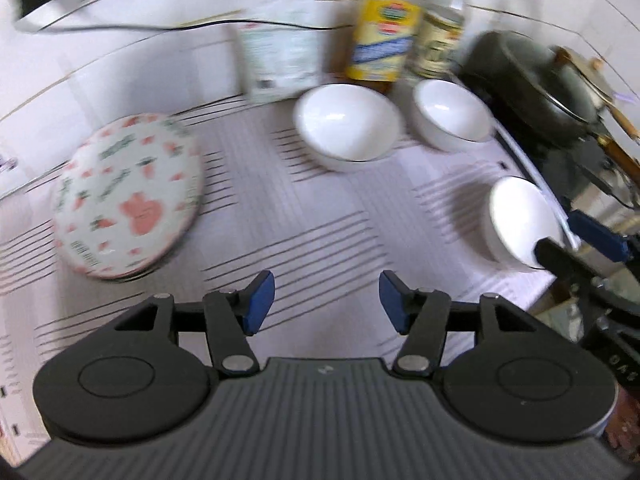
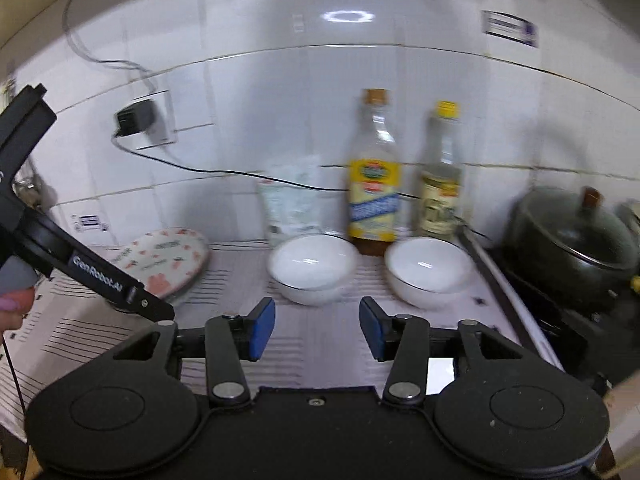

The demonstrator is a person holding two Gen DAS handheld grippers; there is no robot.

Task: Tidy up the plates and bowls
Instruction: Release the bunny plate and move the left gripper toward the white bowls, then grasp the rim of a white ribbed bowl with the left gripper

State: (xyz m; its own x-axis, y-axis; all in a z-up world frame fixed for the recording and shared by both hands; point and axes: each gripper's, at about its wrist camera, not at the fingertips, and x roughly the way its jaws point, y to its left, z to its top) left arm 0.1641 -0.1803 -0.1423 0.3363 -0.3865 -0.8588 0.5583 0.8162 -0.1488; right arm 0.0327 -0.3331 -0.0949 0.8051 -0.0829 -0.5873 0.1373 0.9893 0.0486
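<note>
A patterned plate (image 1: pixel 128 196) with pink figures lies on the striped cloth at the left; it also shows in the right wrist view (image 2: pixel 168 260). Two white bowls stand at the back: the left bowl (image 1: pixel 346 126) (image 2: pixel 312 268) and the right bowl (image 1: pixel 452 114) (image 2: pixel 428 270). A third white bowl (image 1: pixel 520 220) stands near the cloth's right edge, next to my right gripper (image 1: pixel 568 240). My left gripper (image 1: pixel 327 300) is open and empty above the cloth. My right gripper (image 2: pixel 317 328) is open and empty, in front of the two back bowls.
Two bottles (image 2: pixel 374 168) (image 2: pixel 440 176) and a white bag (image 2: pixel 290 200) stand against the tiled wall. A dark lidded pot (image 2: pixel 572 240) sits on the stove at the right. A cable and plug (image 2: pixel 134 120) hang on the wall. The left gripper's body (image 2: pixel 80 264) crosses the left side.
</note>
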